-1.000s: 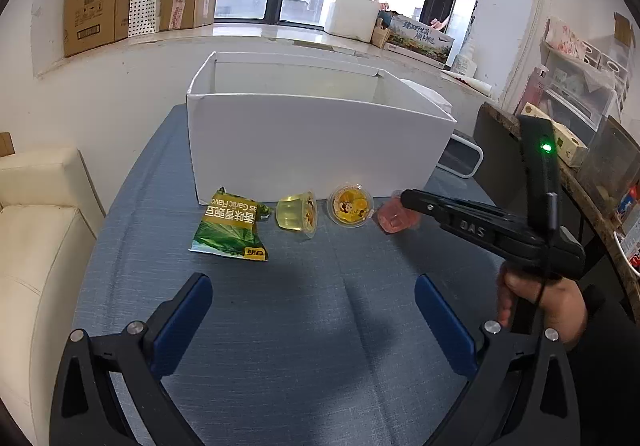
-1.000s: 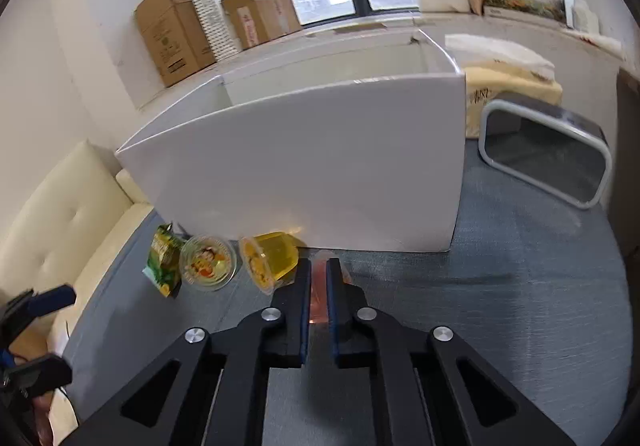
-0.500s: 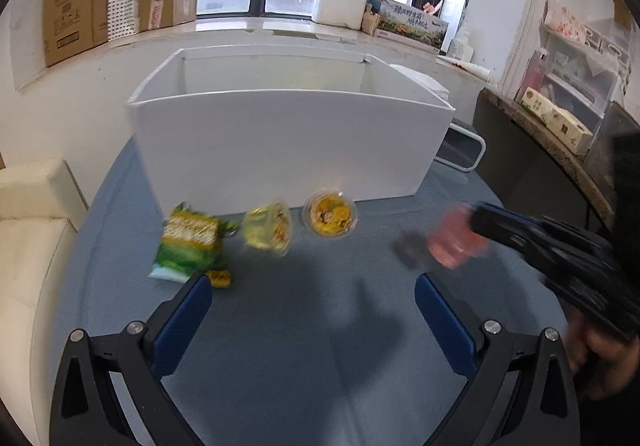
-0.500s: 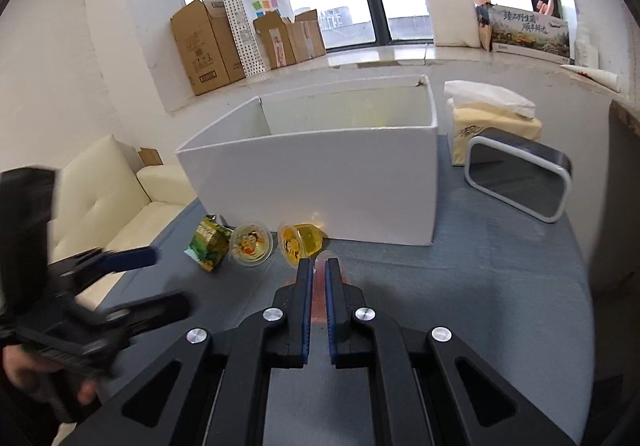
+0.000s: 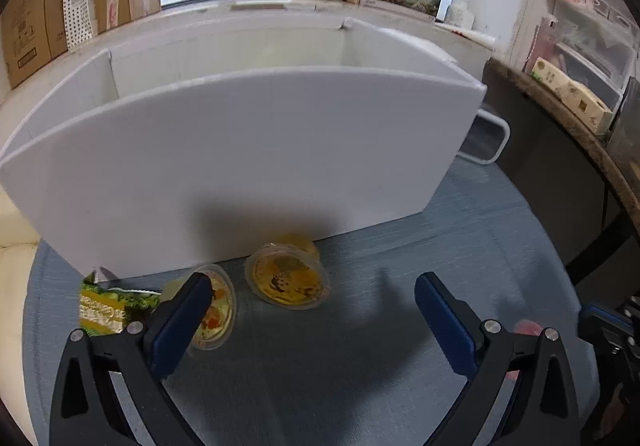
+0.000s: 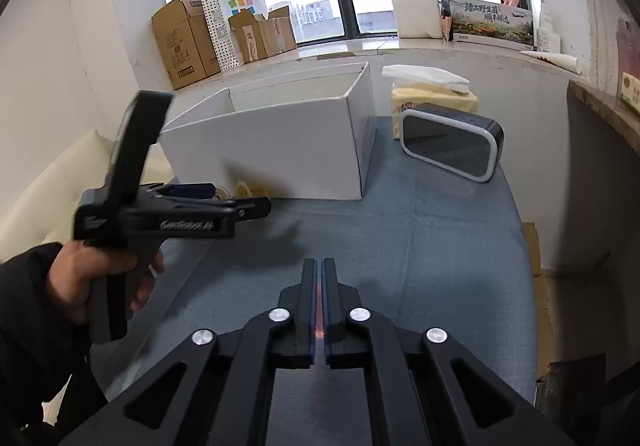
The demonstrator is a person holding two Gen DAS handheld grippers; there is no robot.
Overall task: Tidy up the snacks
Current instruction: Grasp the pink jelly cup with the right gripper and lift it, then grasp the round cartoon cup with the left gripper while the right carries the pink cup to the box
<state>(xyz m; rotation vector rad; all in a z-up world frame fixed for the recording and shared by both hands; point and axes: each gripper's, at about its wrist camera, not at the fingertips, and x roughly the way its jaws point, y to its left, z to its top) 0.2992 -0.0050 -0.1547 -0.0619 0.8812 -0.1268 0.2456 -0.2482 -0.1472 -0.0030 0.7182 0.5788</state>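
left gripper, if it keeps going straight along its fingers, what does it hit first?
Likely the orange jelly cup lying on the blue cloth, roughly centred between the open left gripper fingers. Past it stands the white box front wall. Depth is unclear; it may meet cloth just short of the cup.

Cardboard boxes (image 6: pixel 188 40) stand on the windowsill (image 6: pixel 352 46) beside a dotted paper bag (image 6: pixel 218 28). A white foam box (image 6: pixel 416 14) and a printed carton (image 6: pixel 494 24) sit farther along the sill. On the blue tablecloth (image 6: pixel 440 246), a black speaker (image 6: pixel 450 142) leans in front of a tissue pack (image 6: pixel 432 90).
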